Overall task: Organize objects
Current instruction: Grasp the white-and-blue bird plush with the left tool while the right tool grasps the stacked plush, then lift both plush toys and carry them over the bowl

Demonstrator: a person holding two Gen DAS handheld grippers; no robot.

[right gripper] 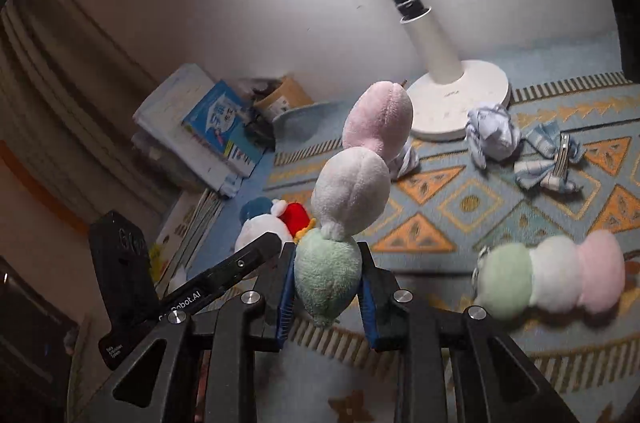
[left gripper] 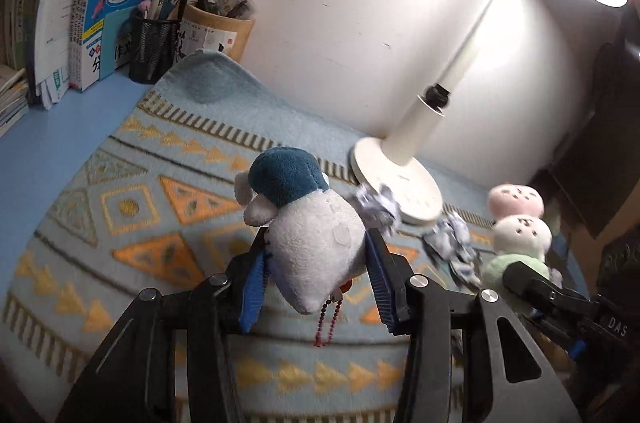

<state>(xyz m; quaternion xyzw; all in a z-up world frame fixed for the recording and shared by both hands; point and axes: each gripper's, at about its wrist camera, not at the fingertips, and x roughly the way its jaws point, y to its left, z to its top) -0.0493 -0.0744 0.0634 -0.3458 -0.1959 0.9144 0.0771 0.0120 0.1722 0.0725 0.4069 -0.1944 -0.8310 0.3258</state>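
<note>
Over patterned blue mat [left gripper: 168, 207]: left gripper [left gripper: 316, 255] clamped on grey-white plush with blue cap [left gripper: 304, 223], held off the mat, red bead chain [left gripper: 328, 319] dangling below. Right gripper [right gripper: 326, 283] clamped on green end of three-ball plush [right gripper: 352, 191], white and pink balls pointing up and away. Second three-ball plush [right gripper: 552, 275] lying on mat to the right, apart from both grippers. Near lamp base [right gripper: 456, 103]: crumpled cloth [right gripper: 494, 133], striped bow clip [right gripper: 548, 159] just beside. Books [left gripper: 112, 11], mesh pen cup [left gripper: 154, 43] at back left.
</note>
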